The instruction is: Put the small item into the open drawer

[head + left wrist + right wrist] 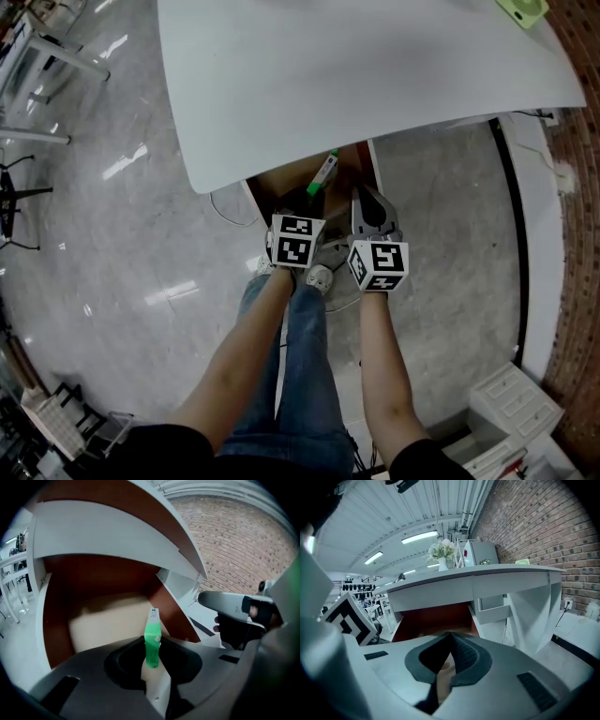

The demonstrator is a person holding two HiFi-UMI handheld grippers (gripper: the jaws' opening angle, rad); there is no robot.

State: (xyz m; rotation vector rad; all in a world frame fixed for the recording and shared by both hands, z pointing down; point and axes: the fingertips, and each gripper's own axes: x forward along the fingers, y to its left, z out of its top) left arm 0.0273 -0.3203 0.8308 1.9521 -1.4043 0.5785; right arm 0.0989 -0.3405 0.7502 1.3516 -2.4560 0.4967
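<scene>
A small green item with a white end (pixel 323 174) (pixel 152 639) sticks out of my left gripper (pixel 314 194) (pixel 152 657), whose jaws are shut on its lower end. It hangs over the open drawer (pixel 278 185) (pixel 55 620), which has red-brown walls and a pale floor and sits under the white table (pixel 356 75). My right gripper (pixel 367 199) (pixel 449 637) is just to the right of the left one, at the drawer's right side, its pads meeting at the tips with nothing between them. Its grey body (pixel 233 605) shows in the left gripper view.
A pale green object (pixel 522 9) lies at the table's far right corner. A white drawer unit (pixel 511 405) stands on the floor at lower right beside the brick wall (pixel 577 234). A cable (pixel 230 212) lies left of the drawer. The person's legs (pixel 302 375) are below.
</scene>
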